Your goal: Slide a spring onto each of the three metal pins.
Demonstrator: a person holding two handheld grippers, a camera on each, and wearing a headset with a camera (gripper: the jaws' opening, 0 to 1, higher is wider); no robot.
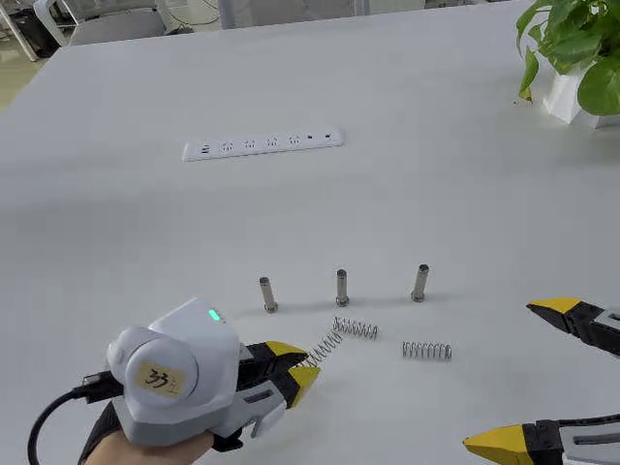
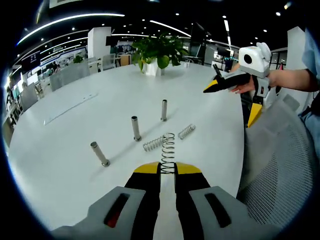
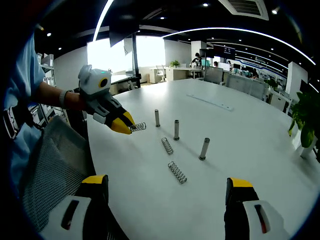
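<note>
A wide white table (image 1: 436, 174) carries a potted plant (image 1: 581, 48) at its far right corner and a white power strip (image 1: 262, 145) lying farther back. The left gripper (image 1: 300, 366) sits at the near left, its yellow-tipped jaws pinched together on one end of a spring (image 1: 325, 347), which sticks out forward toward the pins. The right gripper (image 1: 504, 376) is at the near right, its jaws spread wide with nothing between them. 3 metal pins stand upright in a row: left pin (image 1: 268, 294), middle pin (image 1: 342, 287), right pin (image 1: 419, 282), all bare. 2 more springs lie flat just in front of them: one (image 1: 356, 328) below the middle pin, near the held spring's free end, and another (image 1: 427, 350) below the right pin.
</note>
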